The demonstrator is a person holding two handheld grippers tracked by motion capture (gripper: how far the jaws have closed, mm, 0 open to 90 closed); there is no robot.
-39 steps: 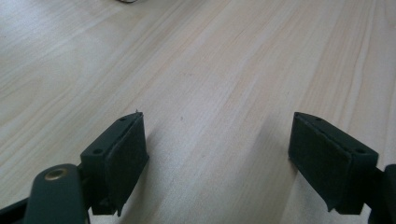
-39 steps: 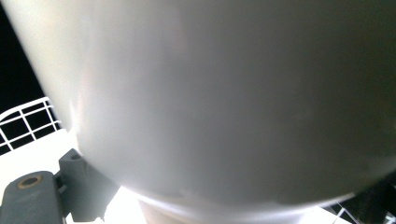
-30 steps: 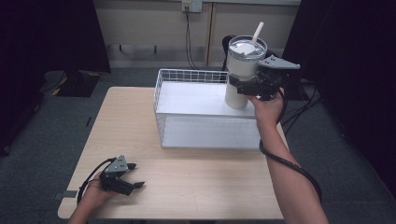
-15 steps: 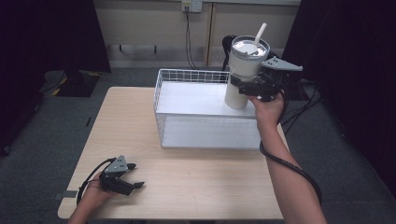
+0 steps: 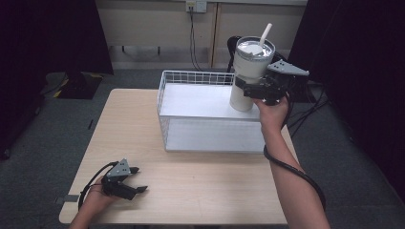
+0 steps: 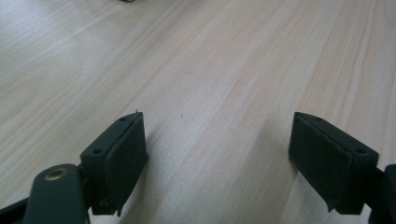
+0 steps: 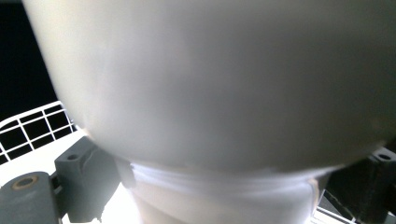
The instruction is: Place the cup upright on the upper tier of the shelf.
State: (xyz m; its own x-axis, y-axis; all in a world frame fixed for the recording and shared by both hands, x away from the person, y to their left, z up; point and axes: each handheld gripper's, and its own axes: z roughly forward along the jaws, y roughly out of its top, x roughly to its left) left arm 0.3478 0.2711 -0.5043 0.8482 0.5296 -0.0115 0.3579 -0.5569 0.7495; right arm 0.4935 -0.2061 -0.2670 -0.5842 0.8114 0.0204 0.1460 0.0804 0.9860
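Tumbler (image 5: 250, 71) is the thing in hand, a tall white cup with a lid and a straw (image 5: 264, 35), held upright above the far right corner of the wire basket (image 5: 210, 138); whether its base touches the basket floor cannot be told. Largest of all is the wooden table (image 5: 200, 186), whose near half lies bare between the basket and the front edge, giving plenty of open room along the left side and the front. The basket, white with a mesh rim and a pale floor, sits on the far right part of the table, its right wall close to the table's right edge and its front wall well back from the near edge. In the right gripper view the tumbler's body (image 7: 210, 79) narrows to a lower section, with basket mesh (image 7: 32, 128) at the left. The right gripper (image 5: 246, 88) clamps the tumbler around that lower part, a jaw on either side, the person's hand (image 5: 273, 112) beside the basket's right rim. The left gripper (image 5: 136, 180) rests on the table near the front left corner, well apart from the basket, its jaws spread wide over bare wood (image 6: 210, 70) with nothing between them.
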